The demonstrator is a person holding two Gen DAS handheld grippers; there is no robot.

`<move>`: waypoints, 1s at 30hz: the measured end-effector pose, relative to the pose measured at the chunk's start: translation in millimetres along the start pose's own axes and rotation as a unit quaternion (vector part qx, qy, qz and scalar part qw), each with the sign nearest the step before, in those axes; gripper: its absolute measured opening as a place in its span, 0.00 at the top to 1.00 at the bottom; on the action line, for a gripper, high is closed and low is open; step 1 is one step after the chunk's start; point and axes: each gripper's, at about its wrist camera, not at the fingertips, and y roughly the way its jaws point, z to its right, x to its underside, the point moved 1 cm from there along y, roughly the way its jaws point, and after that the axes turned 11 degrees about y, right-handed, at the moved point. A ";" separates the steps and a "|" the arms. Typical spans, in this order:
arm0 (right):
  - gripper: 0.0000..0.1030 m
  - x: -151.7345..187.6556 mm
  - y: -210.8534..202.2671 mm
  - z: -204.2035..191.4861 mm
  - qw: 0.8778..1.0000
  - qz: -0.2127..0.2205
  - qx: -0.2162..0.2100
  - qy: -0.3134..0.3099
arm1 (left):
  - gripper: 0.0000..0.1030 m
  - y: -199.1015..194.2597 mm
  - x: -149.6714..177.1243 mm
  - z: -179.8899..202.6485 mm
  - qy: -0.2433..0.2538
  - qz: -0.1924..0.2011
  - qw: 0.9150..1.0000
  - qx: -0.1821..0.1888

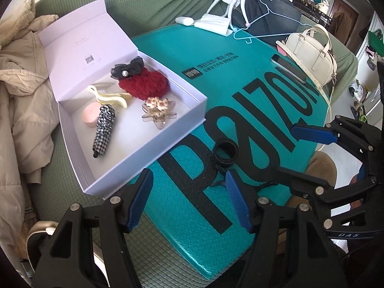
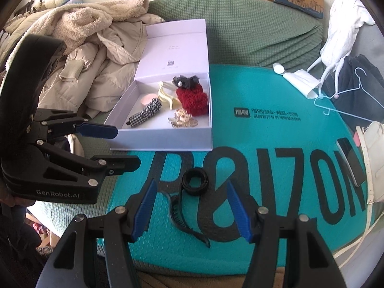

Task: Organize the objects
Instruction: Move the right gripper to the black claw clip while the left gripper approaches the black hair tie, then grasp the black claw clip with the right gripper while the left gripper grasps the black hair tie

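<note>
An open white box sits on a teal mat. It holds a red fuzzy clip with a black bow, a cream claw clip, a pink round piece, a checked clip and a clear flower clip. A black coiled hair tie and a black claw clip lie on the mat. My left gripper is open and empty near the box. My right gripper is open and empty over the black clip.
A beige coat lies left of the box on the green sofa. A phone, a cream handbag, a blue hanger and white cloth sit at the mat's far side.
</note>
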 end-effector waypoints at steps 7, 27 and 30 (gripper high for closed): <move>0.41 19.9 15.2 6.3 1.000 -0.022 0.000 0.020 | 0.40 15.8 14.8 1.1 0.001 0.002 1.000 0.023; 0.52 49.7 75.1 6.9 0.995 -0.094 -0.010 0.041 | 0.40 52.2 27.8 -15.3 -0.016 -0.012 0.999 0.032; 0.60 50.6 76.6 10.2 0.994 -0.101 -0.019 0.046 | 0.40 54.7 21.5 -17.3 -0.014 -0.009 0.999 0.040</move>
